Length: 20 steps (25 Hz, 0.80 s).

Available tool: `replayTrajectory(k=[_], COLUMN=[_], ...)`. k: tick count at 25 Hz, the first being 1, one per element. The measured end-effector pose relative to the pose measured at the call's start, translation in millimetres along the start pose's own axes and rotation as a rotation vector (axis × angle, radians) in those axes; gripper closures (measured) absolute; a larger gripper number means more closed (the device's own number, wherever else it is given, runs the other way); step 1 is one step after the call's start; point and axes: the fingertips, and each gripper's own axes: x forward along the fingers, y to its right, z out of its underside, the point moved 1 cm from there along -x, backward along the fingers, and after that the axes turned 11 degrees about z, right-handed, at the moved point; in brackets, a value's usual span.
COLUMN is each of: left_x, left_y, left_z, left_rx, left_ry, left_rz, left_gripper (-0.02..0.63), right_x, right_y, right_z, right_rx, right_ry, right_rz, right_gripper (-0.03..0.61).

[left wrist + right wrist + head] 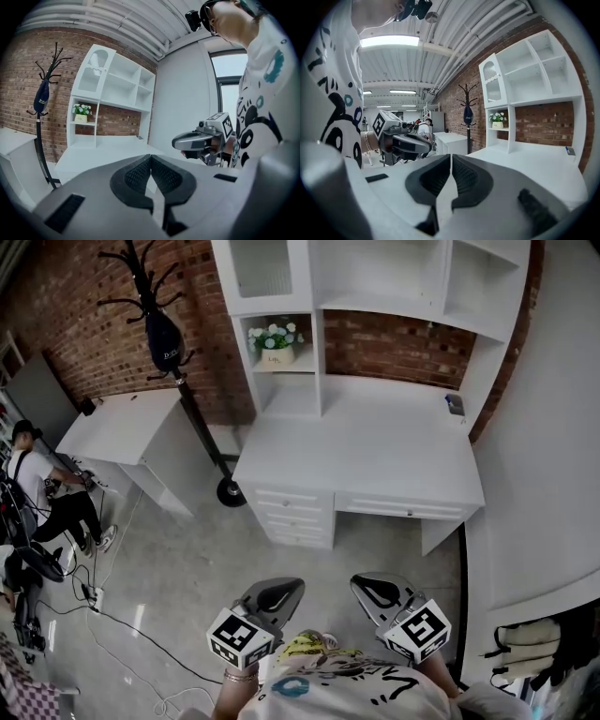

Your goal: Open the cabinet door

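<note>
Both my tools are closed on nothing; the left gripper [273, 595] and right gripper [379, 591] each have their jaws pressed together and empty; the arched cabinet door [263, 270] stands well ahead of and above both, at the upper left of the white hutch [473, 292], beyond the desk [375, 451]; its long axis is upright; it lies left of centre, so I judge the left gripper nearer; I cannot make out its handle.
</note>
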Motion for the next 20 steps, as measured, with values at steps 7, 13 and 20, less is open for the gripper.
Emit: replayTrajectory(k=[7,13,20], left_x=[0.8,25.1,46.3], left_y=[-37.6,-79.3,-138.5], left_z=[5.8,-3.6,-39.4], left_rx=[-0.041,-0.054,-0.021], left_ry=[-0.013,-0.003,0.002], left_rz=[-0.047,-0.015,0.052], left_gripper=[0.6,0.599,0.6], right_x=[42.9,78.3,123.1], right_y=[14.7,42.6,73.8], right_z=[-13.6,-15.4,-55.2], right_rx=[-0.029,-0.009,-0.013], right_ry=[0.023,-0.015,0.021], right_rz=[-0.04,-0.031,0.034], right_gripper=[0.549,0.549,0.549])
